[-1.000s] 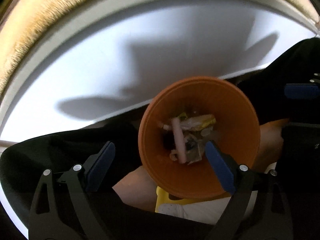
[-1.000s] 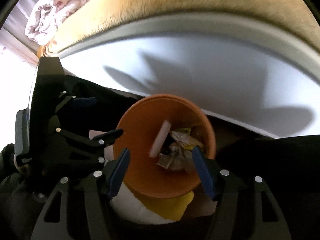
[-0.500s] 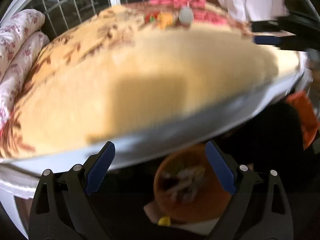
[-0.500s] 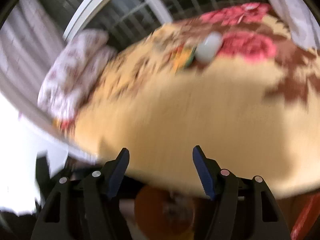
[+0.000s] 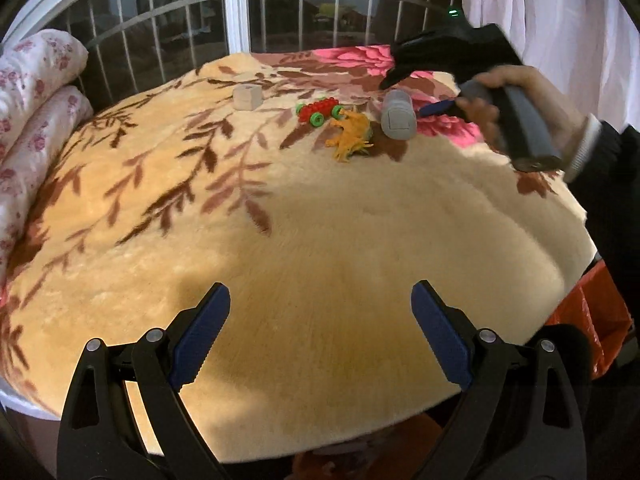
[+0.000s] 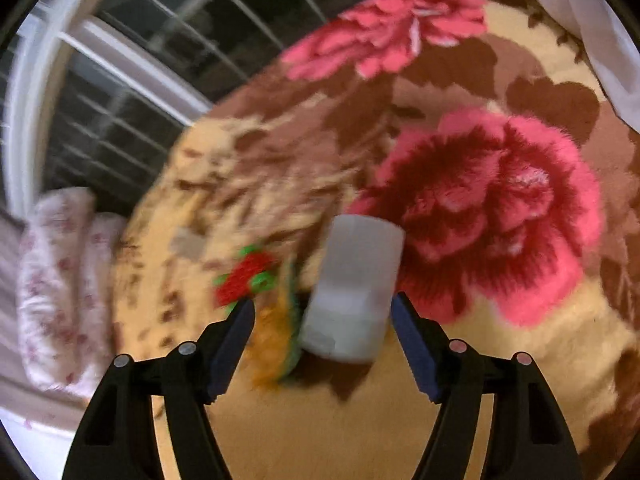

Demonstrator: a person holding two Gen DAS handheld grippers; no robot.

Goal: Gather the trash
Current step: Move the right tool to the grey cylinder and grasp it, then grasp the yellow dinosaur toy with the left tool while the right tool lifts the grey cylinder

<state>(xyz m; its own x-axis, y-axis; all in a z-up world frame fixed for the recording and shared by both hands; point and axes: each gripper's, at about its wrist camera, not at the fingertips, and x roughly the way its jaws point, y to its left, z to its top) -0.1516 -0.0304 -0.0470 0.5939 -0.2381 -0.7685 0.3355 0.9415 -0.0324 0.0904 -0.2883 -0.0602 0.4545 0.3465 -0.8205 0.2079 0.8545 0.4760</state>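
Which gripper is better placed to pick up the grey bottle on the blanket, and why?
Right. The right gripper hangs open just before the grey bottle, which lies nearly between its fingers. The left gripper is open over bare blanket, far from the bottle.

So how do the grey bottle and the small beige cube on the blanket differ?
The grey bottle is a cylinder lying on its side; the beige cube sits flat, boxy. The bottle is larger than the cube. The bottle lies by the open right gripper; the cube sits apart, further left. Both rest on the floral blanket.
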